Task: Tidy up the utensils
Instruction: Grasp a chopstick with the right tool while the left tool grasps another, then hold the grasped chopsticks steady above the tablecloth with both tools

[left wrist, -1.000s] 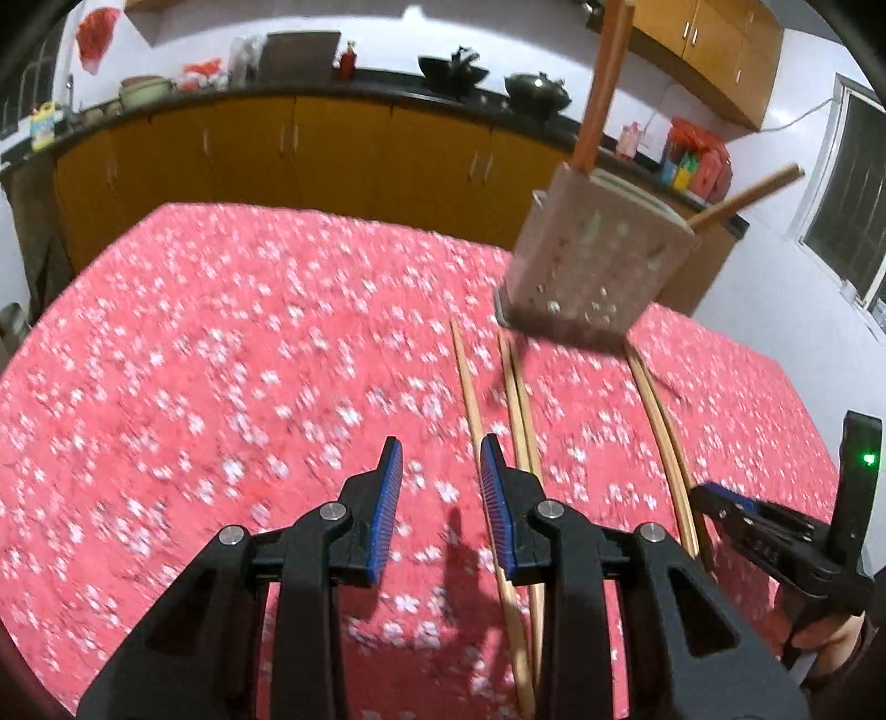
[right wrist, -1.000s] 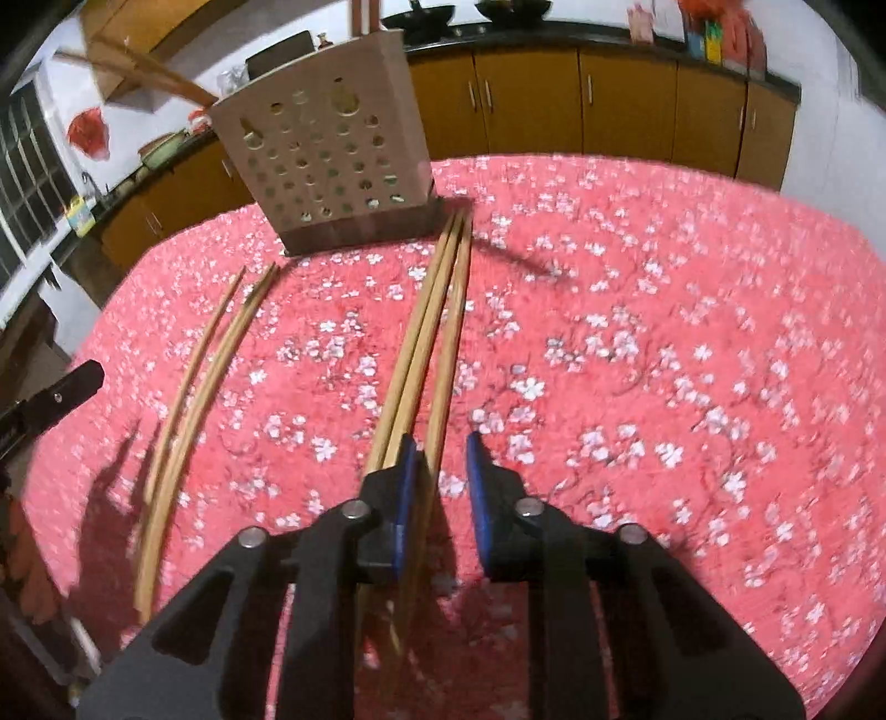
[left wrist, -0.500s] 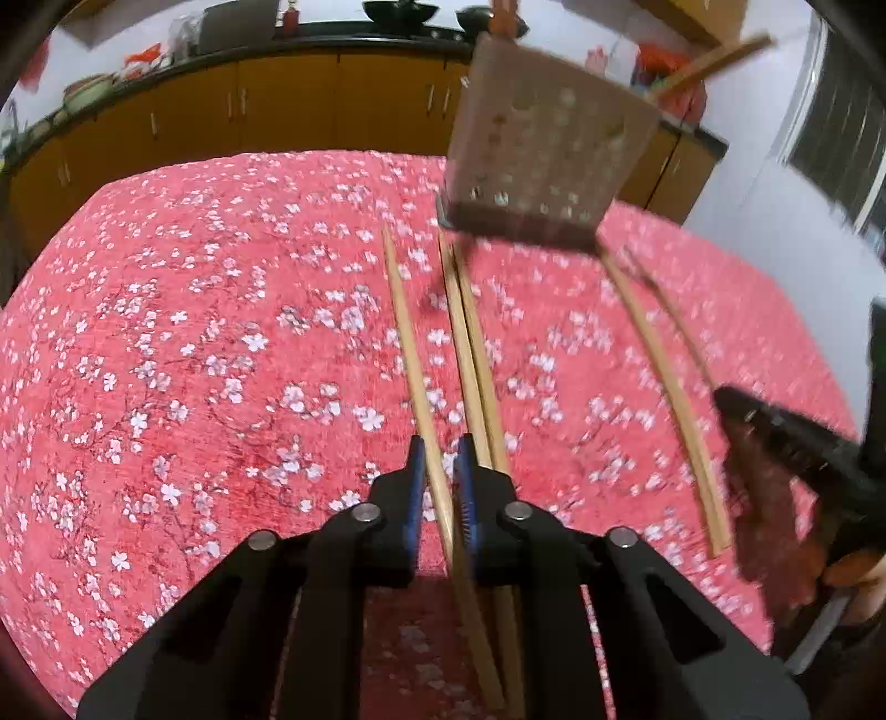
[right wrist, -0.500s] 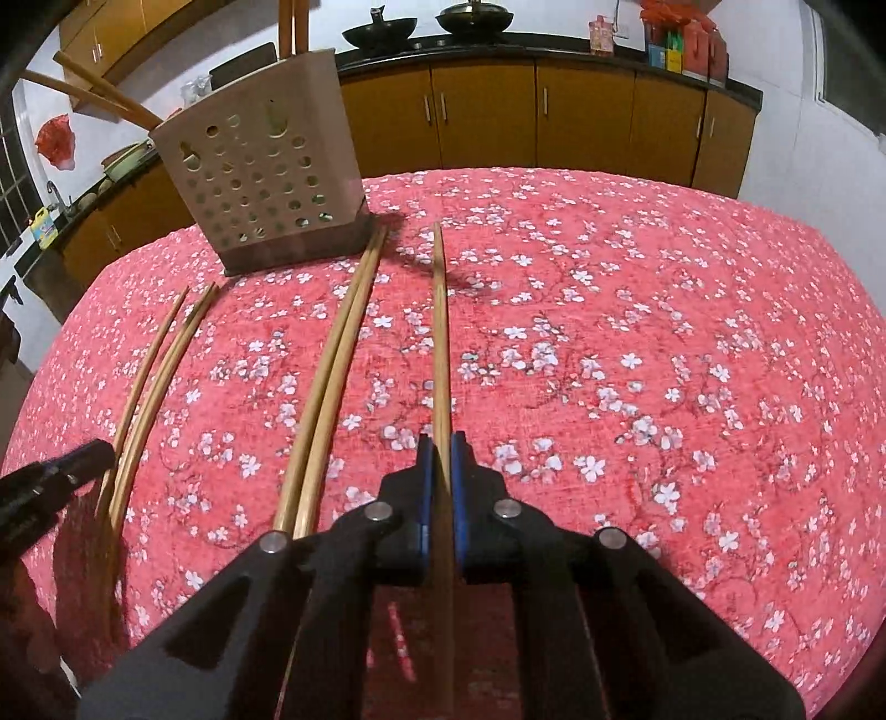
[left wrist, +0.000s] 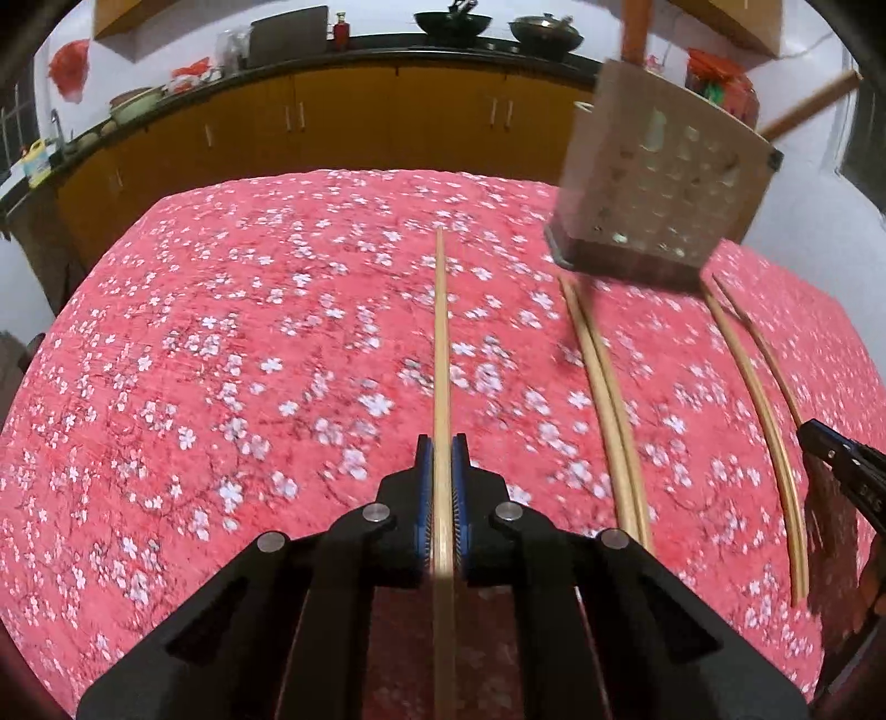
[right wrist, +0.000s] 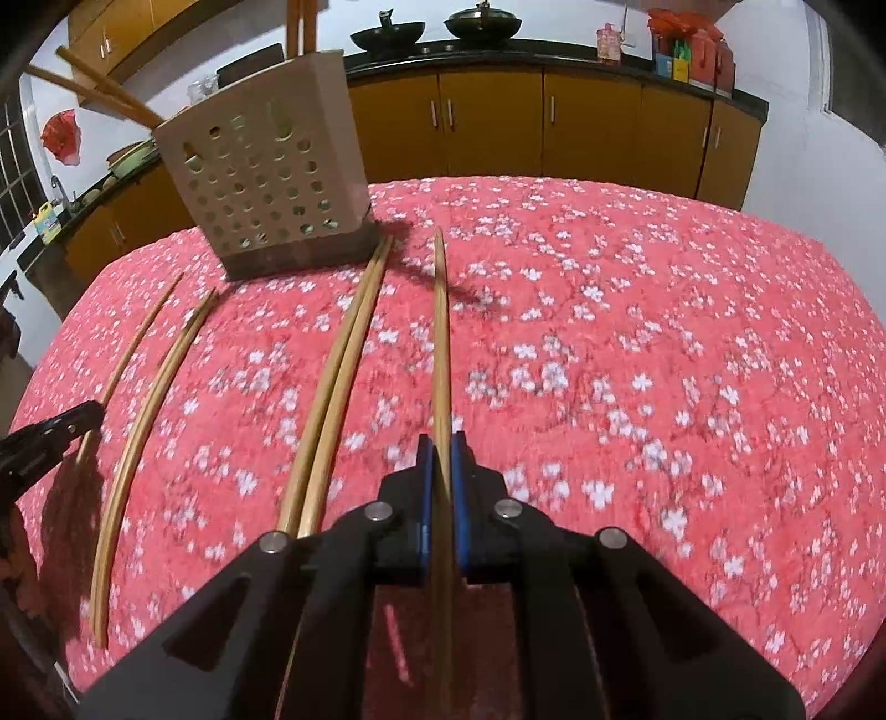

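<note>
My left gripper [left wrist: 441, 443] is shut on a wooden chopstick [left wrist: 441, 332] that points ahead, lifted above the red floral tablecloth [left wrist: 221, 360]. My right gripper [right wrist: 441, 443] is shut on another wooden chopstick [right wrist: 440, 332], also pointing ahead. A beige perforated utensil holder [left wrist: 659, 188] with chopsticks standing in it sits at the far right in the left wrist view; it also shows far left in the right wrist view [right wrist: 266, 183]. A pair of chopsticks [left wrist: 603, 399] and two single ones [left wrist: 758, 404] lie on the cloth; the pair also shows in the right wrist view [right wrist: 338, 382].
Wooden kitchen cabinets [left wrist: 343, 122] with a dark counter run behind the table, with woks [right wrist: 437, 30] on it. The other gripper's tip shows at the right edge of the left wrist view [left wrist: 841, 459] and at the left edge of the right wrist view [right wrist: 50, 437].
Both grippers went from open to shut, each on one chopstick. The left gripper has since lifted its chopstick and swung left, away from the pair on the cloth.
</note>
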A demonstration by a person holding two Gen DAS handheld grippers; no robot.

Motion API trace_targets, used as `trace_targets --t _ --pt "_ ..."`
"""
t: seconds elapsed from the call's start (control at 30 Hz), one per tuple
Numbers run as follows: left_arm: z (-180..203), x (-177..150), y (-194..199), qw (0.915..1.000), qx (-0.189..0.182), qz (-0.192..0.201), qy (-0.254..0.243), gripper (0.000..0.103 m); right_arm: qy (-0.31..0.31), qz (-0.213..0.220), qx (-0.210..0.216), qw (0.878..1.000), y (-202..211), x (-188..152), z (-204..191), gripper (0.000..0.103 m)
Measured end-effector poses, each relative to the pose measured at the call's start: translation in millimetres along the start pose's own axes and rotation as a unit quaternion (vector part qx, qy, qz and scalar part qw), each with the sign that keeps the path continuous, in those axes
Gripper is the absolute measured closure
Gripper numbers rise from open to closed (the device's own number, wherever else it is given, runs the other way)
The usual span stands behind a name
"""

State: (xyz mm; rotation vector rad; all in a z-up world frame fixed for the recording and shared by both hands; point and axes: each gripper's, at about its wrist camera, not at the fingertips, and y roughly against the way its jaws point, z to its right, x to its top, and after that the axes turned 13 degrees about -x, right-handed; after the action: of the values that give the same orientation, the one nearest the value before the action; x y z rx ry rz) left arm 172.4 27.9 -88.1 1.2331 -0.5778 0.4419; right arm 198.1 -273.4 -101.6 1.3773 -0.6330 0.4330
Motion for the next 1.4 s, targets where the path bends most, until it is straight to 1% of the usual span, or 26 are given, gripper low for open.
trace_targets --t 0.17,0.3,0.53,0.77,1.4 --pt "-1.9 -1.1 1.1 1.0000 -0.002 0.009 0.001 0.095 -0.008 0.002 0.002 1.000 -6.3 4.9 0.6 0.095" --pt "-5.2 -0.6 0.7 0.9998 -0.011 0.011 0.009 0.095 -0.013 0.001 0.008 1.000 -7.2 5.0 3.4 0.095" --pt "-1.7 -1.6 2.2 0.9999 -0.004 0.010 0.005 0.094 -0.011 0.002 0.005 1.000 -7.2 4.7 1.0 0.095" --pt "-2.2 -1.2 1.2 0.9998 -0.012 0.012 0.012 0.094 -0.012 0.002 0.006 1.000 -7.5 4.3 1.2 0.095" --pt "-1.6 -2.0 2.5 0.9997 -0.013 0.013 0.015 0.094 -0.011 0.003 0.007 1.000 -7.8 4.2 1.6 0.095"
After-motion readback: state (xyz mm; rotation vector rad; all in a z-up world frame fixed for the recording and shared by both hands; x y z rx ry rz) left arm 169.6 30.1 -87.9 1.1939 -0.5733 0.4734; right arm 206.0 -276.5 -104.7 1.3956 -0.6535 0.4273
